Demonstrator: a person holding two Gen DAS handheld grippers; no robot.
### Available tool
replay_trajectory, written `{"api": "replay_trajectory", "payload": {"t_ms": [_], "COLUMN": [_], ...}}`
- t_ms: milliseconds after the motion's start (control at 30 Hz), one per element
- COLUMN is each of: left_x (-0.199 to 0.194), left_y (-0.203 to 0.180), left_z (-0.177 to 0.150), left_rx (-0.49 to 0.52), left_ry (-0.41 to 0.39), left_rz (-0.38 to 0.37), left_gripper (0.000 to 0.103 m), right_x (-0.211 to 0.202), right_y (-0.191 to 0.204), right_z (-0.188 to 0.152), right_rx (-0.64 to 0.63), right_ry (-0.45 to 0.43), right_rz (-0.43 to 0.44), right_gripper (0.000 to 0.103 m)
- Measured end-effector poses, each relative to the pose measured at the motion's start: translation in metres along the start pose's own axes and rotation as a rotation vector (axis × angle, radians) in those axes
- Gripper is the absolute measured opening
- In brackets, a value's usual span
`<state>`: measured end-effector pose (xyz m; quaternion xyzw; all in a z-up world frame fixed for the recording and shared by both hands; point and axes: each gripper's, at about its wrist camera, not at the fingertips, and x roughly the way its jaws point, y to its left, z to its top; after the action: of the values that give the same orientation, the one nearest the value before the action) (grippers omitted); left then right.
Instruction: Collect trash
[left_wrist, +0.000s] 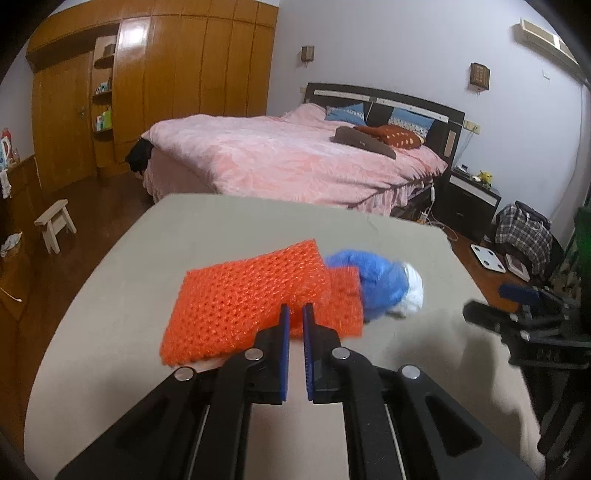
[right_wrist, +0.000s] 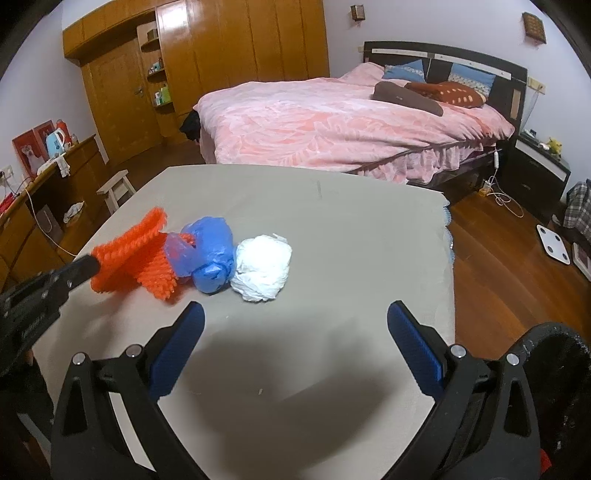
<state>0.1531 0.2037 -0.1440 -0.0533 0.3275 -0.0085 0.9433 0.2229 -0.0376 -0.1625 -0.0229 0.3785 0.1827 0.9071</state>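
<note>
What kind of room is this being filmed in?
A home bedroom, most likely: a bed with a pink cover, a wooden wardrobe along the far wall, and a dark nightstand beside the bed.

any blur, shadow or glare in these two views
Left wrist view: the blue bag and white wad look smeared by motion, glare on the wardrobe, edges bent by the fisheye. Right wrist view: sharper, with a broad dark shadow on the table between the fingers of the open right claw.
</note>
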Motion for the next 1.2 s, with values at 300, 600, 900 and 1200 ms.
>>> {"api": "replay_trajectory", "payload": {"t_ms": [300, 600, 900, 1200], "left_x": [-0.004, 0.008, 0.042, 0.039], "left_y": [0.001, 0.002, 0.016, 0.028], "left_z": [-0.025, -0.024, -0.03, -0.031], "left_rx": [-0.013, 0.008, -0.035, -0.1], "left_ry": [0.062, 0.054, 0.171, 0.158], "left_rz": [-0.009, 0.053, 0.047, 0.056], "left_gripper": [0.025, 0.069, 0.067, 0.023], "right_x": [0.003, 0.009, 0.015, 0.016], "right_y": [0.008, 0.015, 0.02, 0.028], "right_z": [-0.005, -0.009, -0.014, -0.014], "right_rx": [-0.012, -0.016, -0.026, -0.037], "right_ry": [0.013, 0.031, 0.048, 0.052], "right_rz": [0.006, 0.013, 0.012, 0.018], "right_gripper": [0.096, 0.096, 0.096, 0.096]}}
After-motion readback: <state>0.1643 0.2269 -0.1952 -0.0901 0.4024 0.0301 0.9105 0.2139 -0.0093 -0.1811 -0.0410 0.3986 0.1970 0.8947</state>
